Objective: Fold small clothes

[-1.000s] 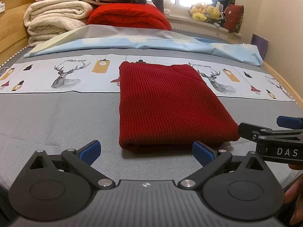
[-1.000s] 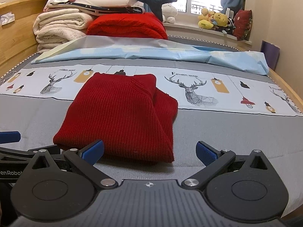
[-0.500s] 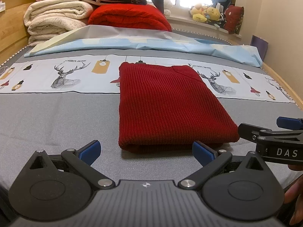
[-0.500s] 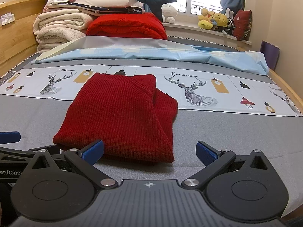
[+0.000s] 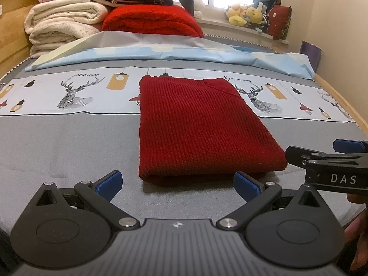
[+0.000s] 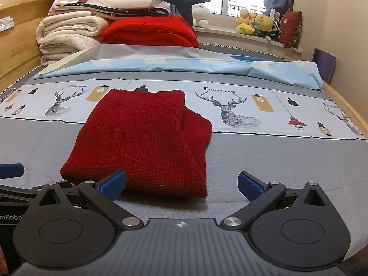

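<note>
Nothing moved since earlier: sweater folded on bed, left gripper and right gripper spread wide, empty; loose right layers could be dragged askew if snagged.

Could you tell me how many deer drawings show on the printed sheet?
3: one deer left of the sweater, one right of it, one partly cut off at the far right. The sweater may hide more.

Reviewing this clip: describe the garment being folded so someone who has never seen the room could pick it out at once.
On the grey bed cover, find the white printed band with deer drawings. The dark red ribbed knit sweater lies folded into a rectangle across that band's near edge. Unlike the brighter red fluffy blanket piled by the headboard, it lies flat, alone and nearest both grippers.
</note>
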`<state>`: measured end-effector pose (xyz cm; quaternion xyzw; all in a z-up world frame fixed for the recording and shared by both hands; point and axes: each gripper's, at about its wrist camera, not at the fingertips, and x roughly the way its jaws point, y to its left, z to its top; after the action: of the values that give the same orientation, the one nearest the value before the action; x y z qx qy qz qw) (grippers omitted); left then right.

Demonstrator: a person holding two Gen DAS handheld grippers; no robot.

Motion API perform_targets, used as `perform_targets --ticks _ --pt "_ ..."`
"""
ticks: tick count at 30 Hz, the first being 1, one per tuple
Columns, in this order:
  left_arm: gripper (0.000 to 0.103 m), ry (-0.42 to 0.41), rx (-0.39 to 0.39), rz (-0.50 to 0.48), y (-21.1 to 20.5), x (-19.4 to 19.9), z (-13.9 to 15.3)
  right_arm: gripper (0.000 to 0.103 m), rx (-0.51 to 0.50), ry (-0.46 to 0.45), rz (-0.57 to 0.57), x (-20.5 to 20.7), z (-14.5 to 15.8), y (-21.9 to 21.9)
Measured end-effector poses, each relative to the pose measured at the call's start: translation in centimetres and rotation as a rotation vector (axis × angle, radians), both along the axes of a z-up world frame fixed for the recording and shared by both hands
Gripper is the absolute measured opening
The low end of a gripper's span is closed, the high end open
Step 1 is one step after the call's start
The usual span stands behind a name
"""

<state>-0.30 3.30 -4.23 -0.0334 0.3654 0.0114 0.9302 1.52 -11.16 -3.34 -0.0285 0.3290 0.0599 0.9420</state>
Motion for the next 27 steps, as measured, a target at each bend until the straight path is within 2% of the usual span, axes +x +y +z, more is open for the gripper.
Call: perform_targets --ticks 27 --pt "0.103 0.005 -0.003 0.001 0.25 0.06 -0.05 0.102 0.0 0.002 -0.005 0.06 -0.06 0.17"
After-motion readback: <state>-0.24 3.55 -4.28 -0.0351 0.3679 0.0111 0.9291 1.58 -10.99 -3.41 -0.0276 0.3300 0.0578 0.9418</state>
